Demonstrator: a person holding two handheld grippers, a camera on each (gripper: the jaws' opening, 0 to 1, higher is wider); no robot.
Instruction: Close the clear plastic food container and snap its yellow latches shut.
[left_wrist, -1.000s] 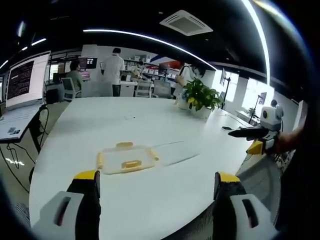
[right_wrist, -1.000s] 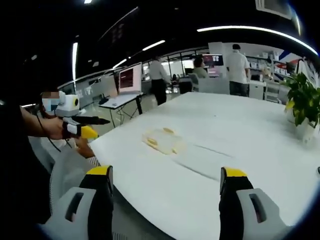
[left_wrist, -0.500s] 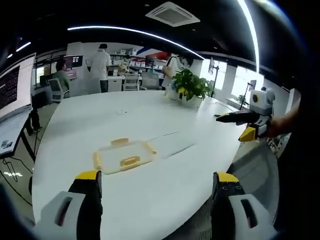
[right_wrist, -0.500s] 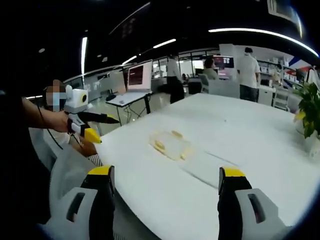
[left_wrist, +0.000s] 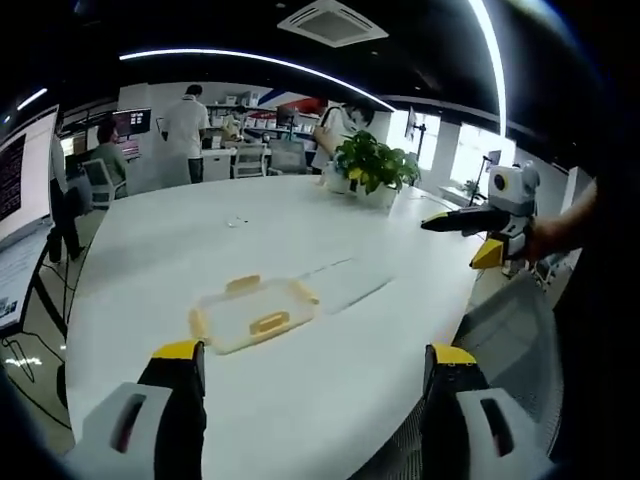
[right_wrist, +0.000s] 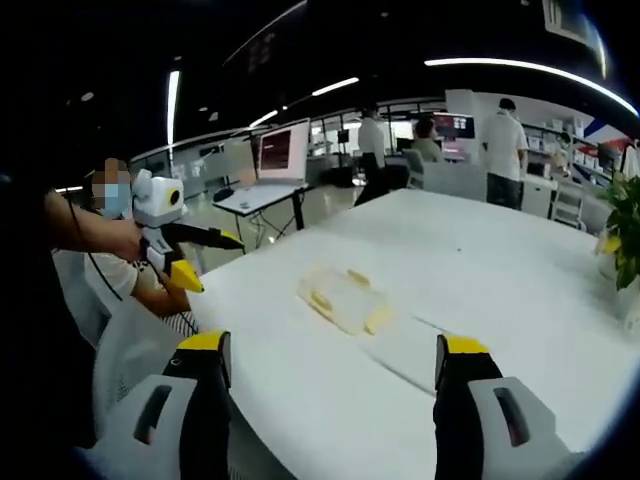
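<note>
A clear plastic food container (left_wrist: 253, 314) with yellow latches lies flat on the white table (left_wrist: 200, 250), its lid resting on it. In the right gripper view the same container (right_wrist: 345, 298) sits near the table's near edge. My left gripper (left_wrist: 310, 385) is open, held above the table edge well short of the container. My right gripper (right_wrist: 325, 385) is open too, with nothing between its jaws. The right gripper (left_wrist: 480, 225) enters the left gripper view from the right, held by a hand. The left gripper (right_wrist: 185, 245) appears at the left of the right gripper view.
A potted plant (left_wrist: 375, 170) stands at the table's far side. A clear flat sheet (left_wrist: 345, 285) lies beside the container. People stand and sit at desks (left_wrist: 190, 125) in the background. A laptop desk (right_wrist: 255, 195) is off the table's end. A grey chair (left_wrist: 510, 330) is close by.
Both views have shifted as the hands moved; the container now sits a little nearer the centre. The container has not moved on the table and both grippers stay open.
</note>
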